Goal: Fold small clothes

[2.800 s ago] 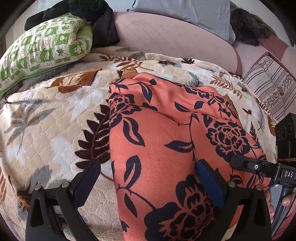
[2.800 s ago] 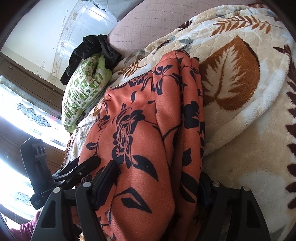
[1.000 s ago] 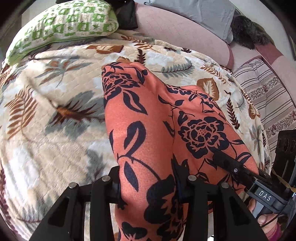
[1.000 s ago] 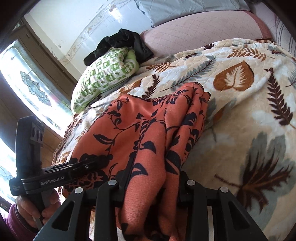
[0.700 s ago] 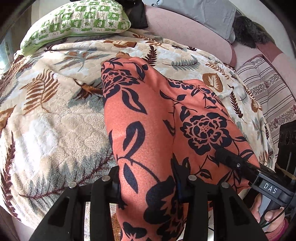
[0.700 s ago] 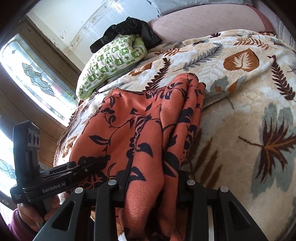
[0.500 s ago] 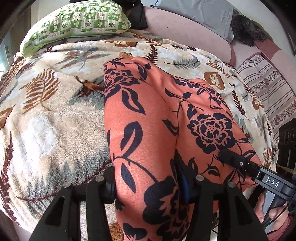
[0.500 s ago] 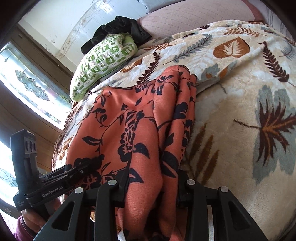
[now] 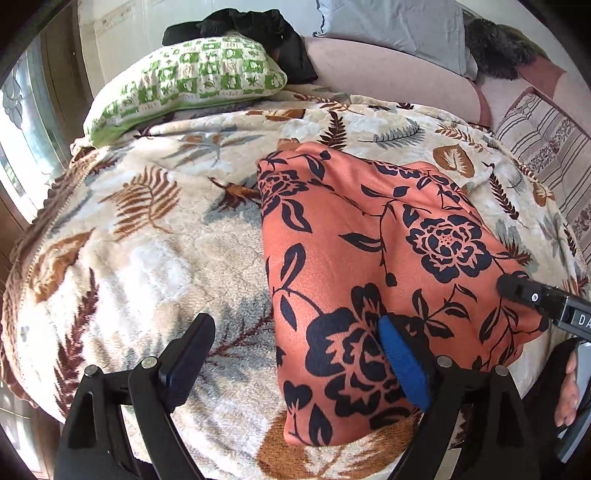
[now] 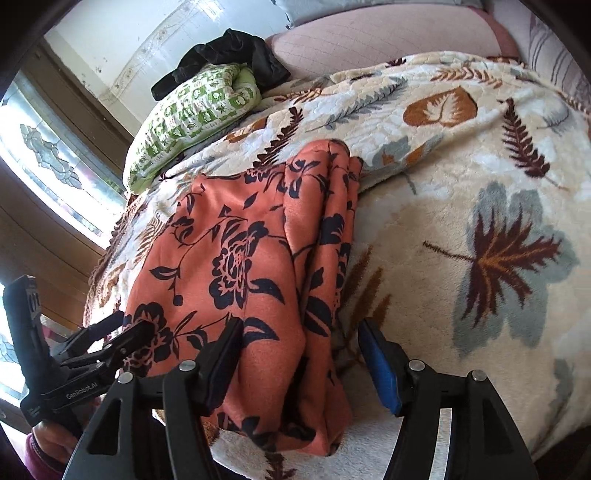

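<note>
An orange garment with a dark flower print (image 9: pixel 369 240) lies folded into a long strip on the leaf-patterned blanket (image 9: pixel 147 258). My left gripper (image 9: pixel 293 332) straddles its near left corner. Its jaws are opening wide, with the left finger over bare blanket and the blue pad (image 9: pixel 402 365) over the cloth, neither pressing. In the right wrist view the garment (image 10: pixel 240 258) shows its stacked fold edges. My right gripper (image 10: pixel 301 332) is opening around that near right corner, its blue pad (image 10: pixel 380 365) clear of the cloth. Each gripper shows in the other's view: the right (image 9: pixel 517 288), the left (image 10: pixel 136 332).
A green checked pillow (image 9: pixel 192 81) and a black garment (image 9: pixel 258 29) lie at the far end, against a pink padded back (image 9: pixel 388 77). A grey pillow (image 9: pixel 399 26) and a striped cushion (image 9: pixel 546 147) sit far right. The blanket's near edge drops away just below the grippers. A window (image 10: pixel 48 166) lies left.
Both grippers were shut on the garment's near edge, holding it bunched. Their jaws have now spread and the cloth lies flat on the blanket. The left gripper has shifted sideways.
</note>
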A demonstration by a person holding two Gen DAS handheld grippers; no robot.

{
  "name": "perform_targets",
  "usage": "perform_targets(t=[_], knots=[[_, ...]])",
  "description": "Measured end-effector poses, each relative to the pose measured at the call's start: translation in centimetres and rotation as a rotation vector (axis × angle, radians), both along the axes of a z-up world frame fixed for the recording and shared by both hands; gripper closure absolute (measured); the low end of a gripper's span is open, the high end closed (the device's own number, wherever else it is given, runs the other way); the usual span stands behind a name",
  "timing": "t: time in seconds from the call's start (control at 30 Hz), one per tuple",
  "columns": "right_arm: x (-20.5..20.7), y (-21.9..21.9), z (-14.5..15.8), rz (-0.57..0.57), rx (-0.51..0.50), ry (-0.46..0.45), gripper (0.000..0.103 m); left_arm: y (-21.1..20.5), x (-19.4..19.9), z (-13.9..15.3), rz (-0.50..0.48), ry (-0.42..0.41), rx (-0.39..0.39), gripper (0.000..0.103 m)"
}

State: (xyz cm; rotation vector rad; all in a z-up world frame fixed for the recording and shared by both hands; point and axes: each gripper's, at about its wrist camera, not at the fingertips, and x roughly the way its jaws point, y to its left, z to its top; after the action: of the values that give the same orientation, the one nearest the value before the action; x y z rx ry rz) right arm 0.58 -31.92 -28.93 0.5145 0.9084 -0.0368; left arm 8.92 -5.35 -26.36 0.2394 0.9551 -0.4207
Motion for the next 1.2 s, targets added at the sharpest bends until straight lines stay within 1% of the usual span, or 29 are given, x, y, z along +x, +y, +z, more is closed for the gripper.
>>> perform_targets(t=[0.1, 0.17, 0.2, 0.23, 0.27, 0.3, 0.37, 0.43, 0.47, 0.53, 0.6, 0.67, 0.8, 0.93, 1.03, 1.2], knots=[[-1.2, 0.2, 2.4, -0.019, -0.094, -0.057, 0.036, 0.2, -1.0, 0.8, 0.011, -0.039, 0.049, 0.013], [-2.0, 0.5, 3.9, -0.010, -0.109, -0.118, 0.036, 0.4, -1.3, 0.9, 0.018, -0.047, 0.063, 0.013], [-2.4, 0.7, 4.6, 0.005, -0.106, -0.152, 0.038, 0.6, -1.4, 0.9, 0.025, -0.045, 0.063, 0.013], [-2.6, 1.0, 5.2, 0.022, -0.101, -0.181, 0.041, 0.8, -1.5, 0.9, 0.031, -0.043, 0.061, 0.013], [-2.4, 1.7, 5.6, 0.043, -0.098, -0.200, 0.054, 1.0, -1.6, 0.9, 0.037, -0.041, 0.059, 0.013], [-2.1, 2.2, 5.9, 0.063, -0.100, -0.204, 0.062, 1.2, -1.5, 0.8, 0.040, -0.040, 0.058, 0.013], [-1.7, 3.2, 5.9, 0.099, -0.101, -0.195, 0.062, 1.3, -1.6, 0.7, 0.047, -0.037, 0.054, 0.013], [-1.2, 4.0, 5.0, 0.125, -0.100, -0.171, 0.062, 1.3, -1.4, 0.5, 0.047, -0.033, 0.052, 0.013], [-1.0, 4.3, 4.2, 0.134, -0.097, -0.144, 0.062, 1.3, -1.4, 0.4, 0.047, -0.032, 0.053, 0.012], [-0.4, 4.6, 2.2, 0.133, -0.093, -0.078, 0.062, 1.3, -1.3, 0.0, 0.052, -0.028, 0.054, 0.008], [0.0, 4.4, 0.2, 0.120, -0.109, -0.027, 0.062, 1.4, -1.2, -0.3, 0.046, -0.014, 0.041, 0.007], [-0.3, 4.2, -0.5, 0.117, -0.124, -0.040, 0.062, 1.4, -1.2, -0.6, 0.051, -0.011, 0.042, 0.007], [-0.2, 4.2, -0.4, 0.118, -0.125, -0.029, 0.062, 1.3, -1.3, -0.4, 0.059, -0.017, 0.052, 0.007], [-0.6, 4.3, 0.8, 0.114, -0.123, -0.029, 0.061, 1.1, -2.0, 0.4, 0.063, -0.039, 0.085, 0.007], [-1.1, 4.5, 2.3, 0.091, -0.154, -0.038, 0.060, 1.1, -2.6, 1.4, 0.073, -0.059, 0.097, 0.007], [-2.7, 5.0, 5.7, 0.055, -0.208, -0.089, 0.052, 1.4, -4.1, 4.0, 0.086, -0.104, 0.069, 0.007]])
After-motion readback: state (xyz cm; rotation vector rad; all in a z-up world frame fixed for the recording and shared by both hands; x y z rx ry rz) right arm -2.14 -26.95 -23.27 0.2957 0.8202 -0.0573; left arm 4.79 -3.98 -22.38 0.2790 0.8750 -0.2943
